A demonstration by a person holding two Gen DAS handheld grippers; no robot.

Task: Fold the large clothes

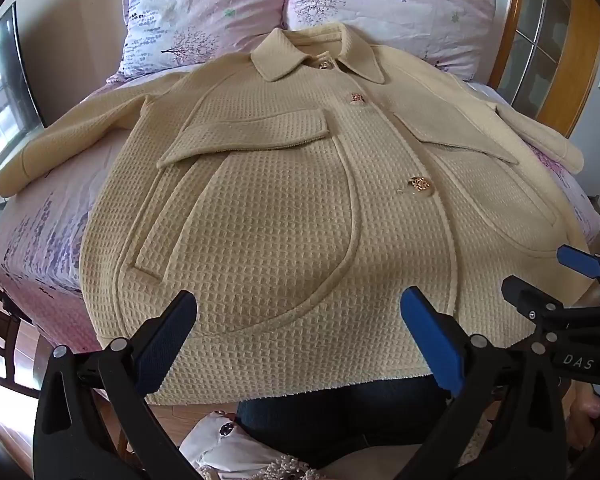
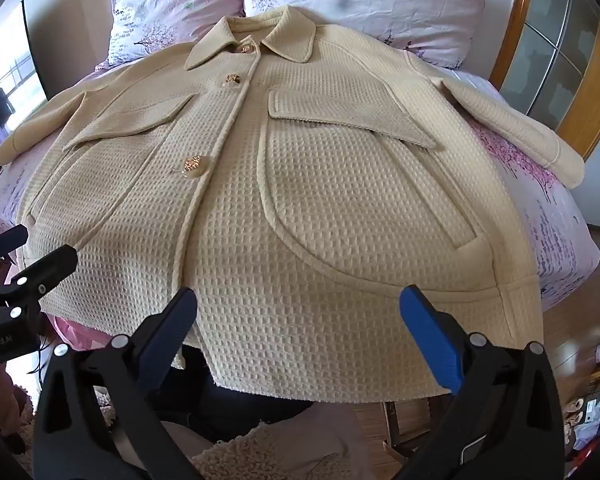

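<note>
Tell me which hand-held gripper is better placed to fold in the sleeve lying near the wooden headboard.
Probably the right hand-held gripper: it hovers open over the jacket half whose sleeve is nearest that side.

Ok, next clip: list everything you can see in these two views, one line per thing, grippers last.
jacket: one, cream waffle-knit, spread flat face-up on the bed, buttoned, sleeves out to both sides
buttons: three showing, gold, down the jacket front
pillows: two, pink floral, at the head of the bed beyond the collar
bedsheet: one, pink and lilac print, under the jacket
headboard: one, wooden, with glass panels, at the right edge
left gripper: one, black with blue pads, open, above the hem
right gripper: one, black with blue pads, open, above the hem
</note>
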